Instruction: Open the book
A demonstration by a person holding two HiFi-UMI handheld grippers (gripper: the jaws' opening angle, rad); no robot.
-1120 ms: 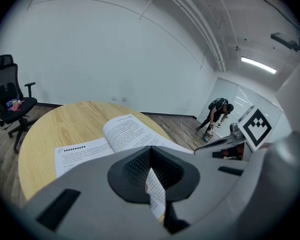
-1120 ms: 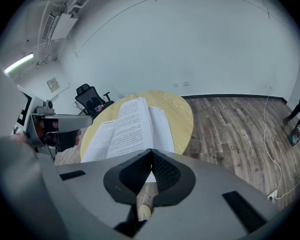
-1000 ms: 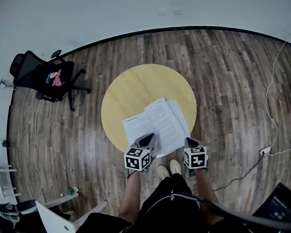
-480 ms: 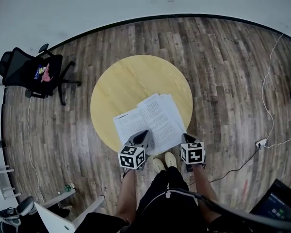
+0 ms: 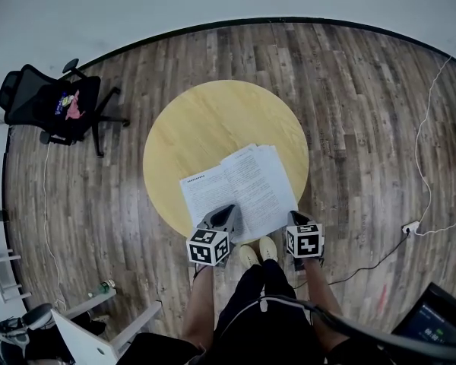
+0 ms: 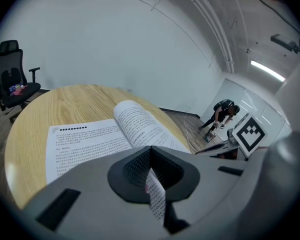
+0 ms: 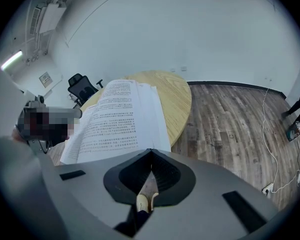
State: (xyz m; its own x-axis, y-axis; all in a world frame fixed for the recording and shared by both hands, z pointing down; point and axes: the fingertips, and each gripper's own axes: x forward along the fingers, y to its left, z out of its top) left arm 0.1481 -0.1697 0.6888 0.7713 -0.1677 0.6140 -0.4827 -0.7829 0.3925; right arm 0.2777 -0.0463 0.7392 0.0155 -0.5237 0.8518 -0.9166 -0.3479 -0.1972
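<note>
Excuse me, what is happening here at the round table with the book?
A person stands at a round wooden table, holding a gripper in each hand. The book lies open near the table's edge closest to the person, pages facing up. The left gripper is shut on a printed page at the book's near edge. The right gripper is shut at the book's near right corner; whether it pinches paper I cannot tell.
</note>
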